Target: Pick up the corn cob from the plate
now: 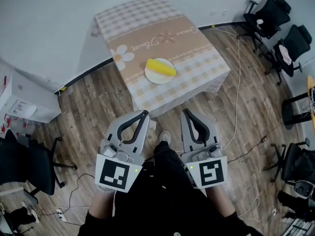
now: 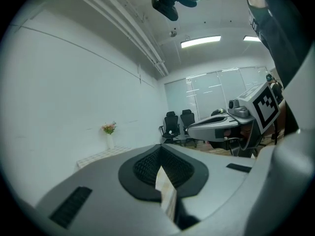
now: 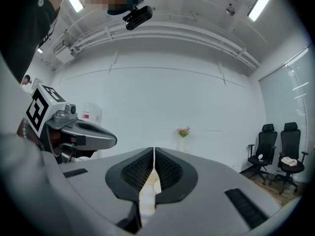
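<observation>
Head view: corn cob (image 1: 161, 68) lies on plate (image 1: 149, 75) on table (image 1: 197, 58), well ahead of left gripper (image 1: 143, 113) and right gripper (image 1: 187, 112).
Left gripper view: jaws pressed together, nothing between.
Right gripper view: jaws together, empty.

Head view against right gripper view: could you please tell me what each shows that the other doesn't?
Only the head view plainly shows the corn cob on its plate. Only the right gripper view shows ceiling lights and the head camera. Both show the right tongs, shut, the left tongs and black office chairs.
</observation>
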`<action>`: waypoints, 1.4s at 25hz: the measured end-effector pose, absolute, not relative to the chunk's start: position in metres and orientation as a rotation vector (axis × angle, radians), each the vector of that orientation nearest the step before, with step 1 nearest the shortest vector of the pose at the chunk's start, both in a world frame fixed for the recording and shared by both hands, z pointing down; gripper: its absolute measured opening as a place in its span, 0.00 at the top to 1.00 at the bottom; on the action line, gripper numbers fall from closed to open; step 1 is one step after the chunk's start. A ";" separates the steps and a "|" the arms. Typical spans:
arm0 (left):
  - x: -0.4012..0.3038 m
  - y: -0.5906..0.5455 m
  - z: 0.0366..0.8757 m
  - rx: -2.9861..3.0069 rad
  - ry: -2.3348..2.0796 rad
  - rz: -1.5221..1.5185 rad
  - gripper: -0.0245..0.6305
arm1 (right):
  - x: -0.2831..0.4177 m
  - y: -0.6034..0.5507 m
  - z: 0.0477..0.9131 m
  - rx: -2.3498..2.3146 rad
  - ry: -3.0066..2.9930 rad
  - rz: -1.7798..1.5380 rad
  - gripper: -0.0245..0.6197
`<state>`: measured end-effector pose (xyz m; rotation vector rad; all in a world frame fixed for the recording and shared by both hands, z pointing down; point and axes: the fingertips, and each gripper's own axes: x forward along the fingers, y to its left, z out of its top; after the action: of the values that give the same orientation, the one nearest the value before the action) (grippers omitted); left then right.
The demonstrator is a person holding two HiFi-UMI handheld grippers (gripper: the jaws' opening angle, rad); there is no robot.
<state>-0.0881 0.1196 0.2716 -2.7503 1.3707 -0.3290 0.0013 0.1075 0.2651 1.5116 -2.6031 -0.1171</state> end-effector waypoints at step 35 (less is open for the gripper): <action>-0.022 -0.052 0.277 -2.650 1.615 -0.432 0.94 | 0.084 -0.057 0.280 1.304 -2.636 -0.091 0.89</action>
<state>-0.0225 -0.0523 0.2767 -2.6505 1.6152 -0.4323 0.0842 -0.0574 0.2797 1.3039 -2.6360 -0.0913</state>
